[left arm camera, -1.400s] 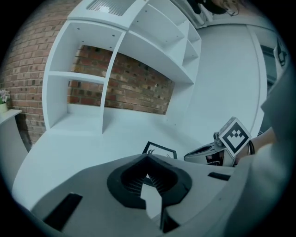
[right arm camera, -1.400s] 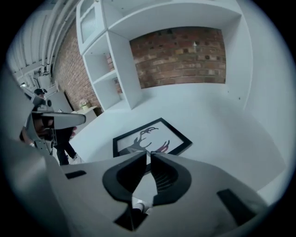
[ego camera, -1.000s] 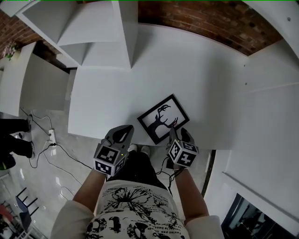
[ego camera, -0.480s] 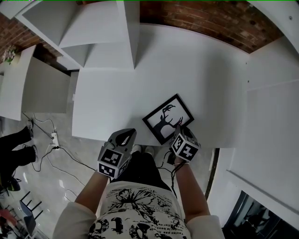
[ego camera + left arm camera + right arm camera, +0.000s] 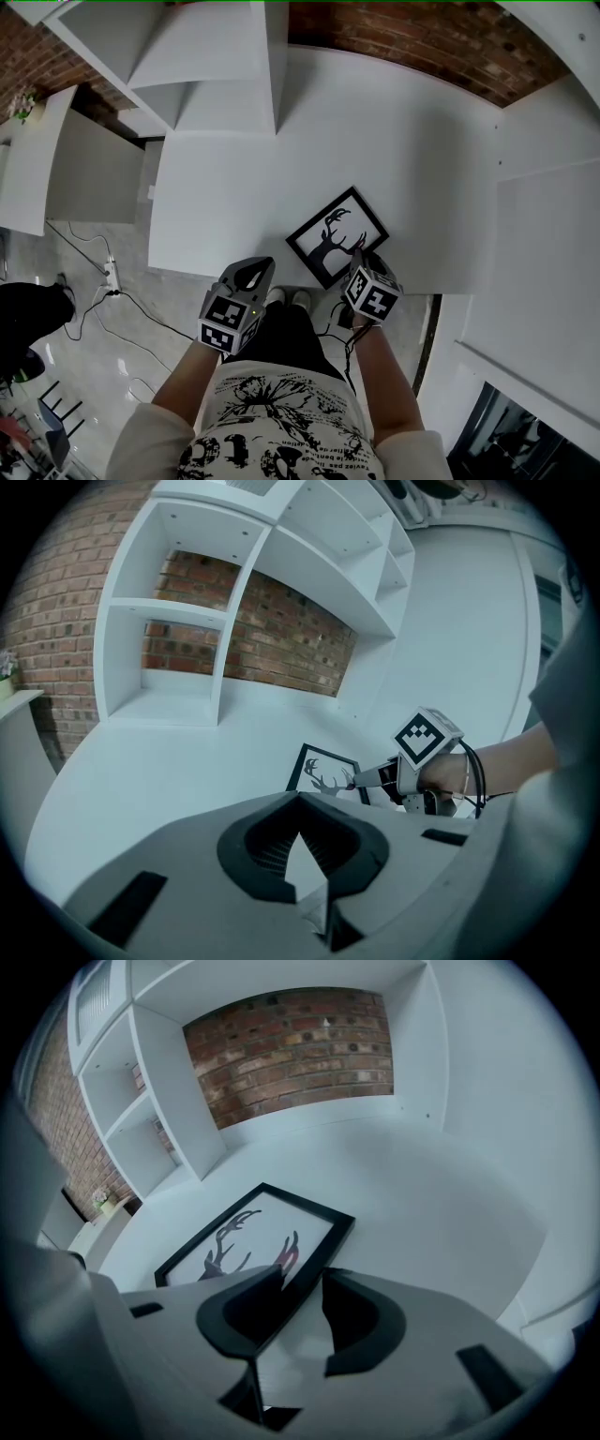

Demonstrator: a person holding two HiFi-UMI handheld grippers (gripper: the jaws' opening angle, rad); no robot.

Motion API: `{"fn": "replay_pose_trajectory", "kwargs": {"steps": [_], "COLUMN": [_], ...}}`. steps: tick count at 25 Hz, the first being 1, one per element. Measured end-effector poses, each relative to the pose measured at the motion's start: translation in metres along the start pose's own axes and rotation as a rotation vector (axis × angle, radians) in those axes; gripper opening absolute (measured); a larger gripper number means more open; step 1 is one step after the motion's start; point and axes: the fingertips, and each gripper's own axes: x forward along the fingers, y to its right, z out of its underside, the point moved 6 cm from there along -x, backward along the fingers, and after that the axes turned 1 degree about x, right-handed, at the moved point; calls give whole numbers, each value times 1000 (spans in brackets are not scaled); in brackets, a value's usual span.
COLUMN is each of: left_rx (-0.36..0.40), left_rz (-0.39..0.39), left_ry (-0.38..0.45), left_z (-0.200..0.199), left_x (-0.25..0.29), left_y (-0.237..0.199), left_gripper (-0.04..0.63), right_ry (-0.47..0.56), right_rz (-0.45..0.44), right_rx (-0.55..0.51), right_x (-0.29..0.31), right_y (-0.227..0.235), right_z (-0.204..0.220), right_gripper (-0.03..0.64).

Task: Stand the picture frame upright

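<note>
A black picture frame (image 5: 336, 237) with a deer silhouette lies flat on the white table (image 5: 234, 206), near its front edge. My right gripper (image 5: 359, 256) points down at the frame's near right edge. Its jaws have just been closing, and they straddle that edge (image 5: 314, 1252) with a gap still showing beside the right jaw. In the right gripper view the frame (image 5: 246, 1234) runs away to the upper left from the right gripper (image 5: 302, 1279). My left gripper (image 5: 251, 273) is shut and holds nothing, and it hangs at the table's front edge, left of the frame. The left gripper view has the frame (image 5: 323, 773) and the right gripper (image 5: 364, 779) ahead.
A white shelf unit (image 5: 206, 66) stands at the table's far left, with a brick wall (image 5: 403, 28) behind it. White panels (image 5: 553, 234) close off the right side. Below the table's front edge are the floor, cables and a power strip (image 5: 109, 276).
The right gripper has settled a little further over the frame's near edge. The frame still lies flat and the left gripper has kept its place. A person's legs at far left have shifted.
</note>
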Motion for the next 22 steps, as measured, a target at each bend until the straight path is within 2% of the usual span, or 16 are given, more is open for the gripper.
{"fn": "replay_pose_trajectory", "kwargs": {"steps": [9,14,22], "left_rx": [-21,-44,-47], "left_rz": [-33,-59,-47], "left_ry": [-20,-18,-25], "left_z": [19,29,46], "left_x": [-10,-22,-33], "left_y": [-3,-8,-3], "left_gripper": [11,11,11], "right_ry": [-6,-16,-19], "right_rz": [-44,-65,-69], "right_rx": [-77,-134,-169], "right_x": [-6,-10,-17], "right_y": [-9,-18,-26], "right_z": [11,18,30], "right_gripper": [140,115,94]}}
